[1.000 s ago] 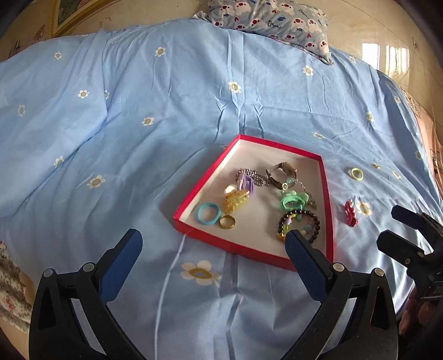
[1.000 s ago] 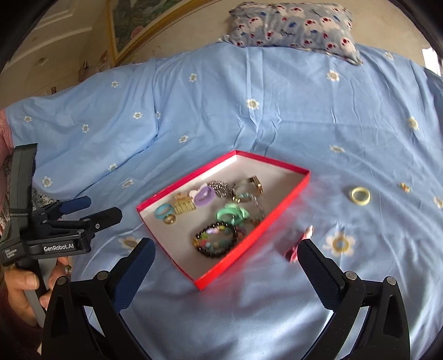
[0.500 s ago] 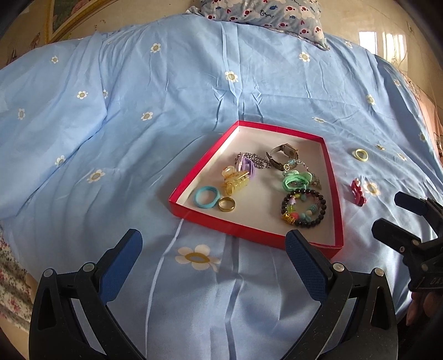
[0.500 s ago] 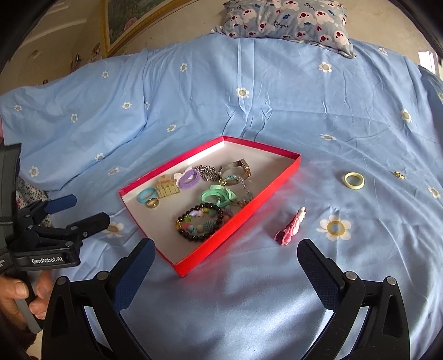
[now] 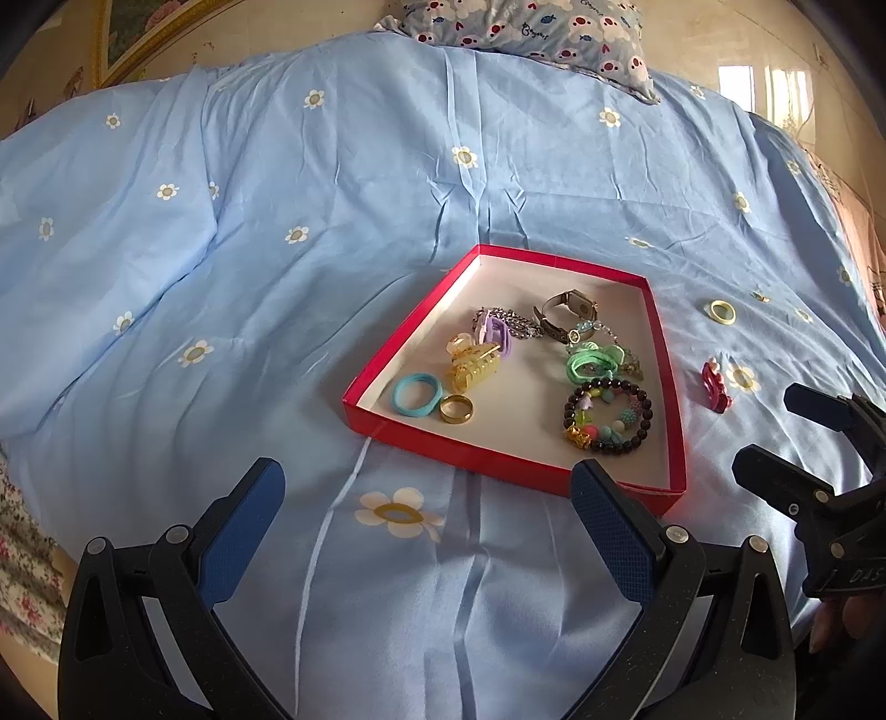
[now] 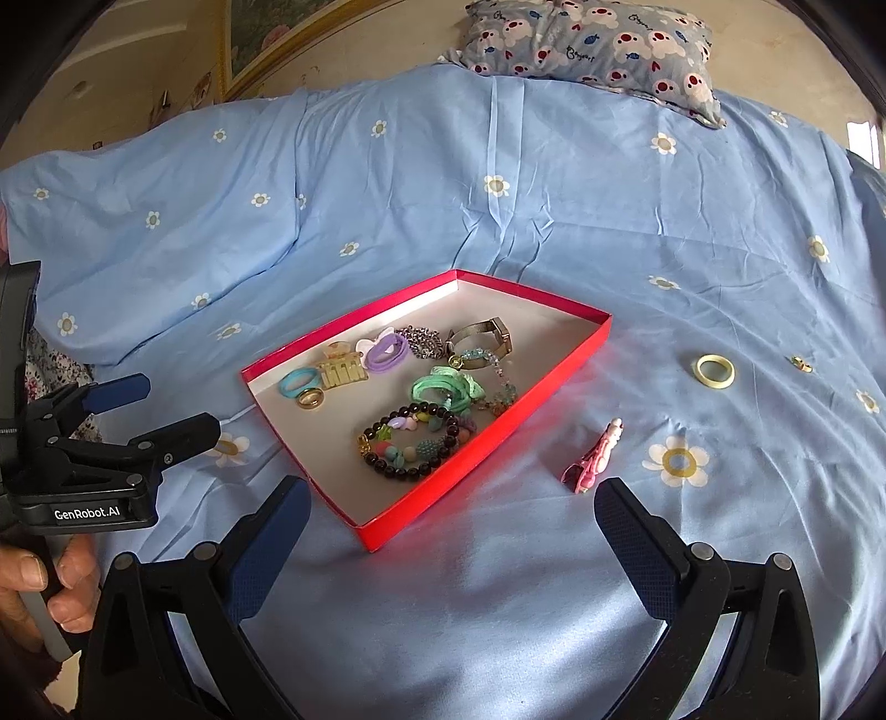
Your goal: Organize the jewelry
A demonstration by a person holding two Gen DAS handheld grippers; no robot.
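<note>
A red tray (image 5: 387, 360) (image 6: 559, 374) lies on the blue bedspread and holds several pieces: a bead bracelet (image 5: 608, 416) (image 6: 412, 440), a watch (image 5: 565, 310), a gold ring (image 5: 456, 410), hair ties and a yellow claw clip (image 5: 473, 365). A pink hair clip (image 5: 715, 386) (image 6: 593, 457) and a pale yellow ring (image 5: 722, 311) (image 6: 715, 371) lie on the bedspread to the right of the tray. A small gold item (image 6: 800, 363) lies farther right. My left gripper (image 5: 426, 515) is open and empty, near the tray's front edge. My right gripper (image 6: 451, 526) is open and empty, just before the pink clip.
The flowered blue bedspread (image 5: 277, 221) covers the whole bed. A patterned pillow (image 5: 531, 27) (image 6: 592, 39) lies at the far end. A framed picture (image 6: 266, 50) leans on the wall at the far left. A floral cloth (image 5: 22, 554) shows at the bed's left edge.
Both grippers have drawn back and lifted a little, so the tray sits farther up in both views. The pink clip and ring have not moved. Both grippers stayed open.
</note>
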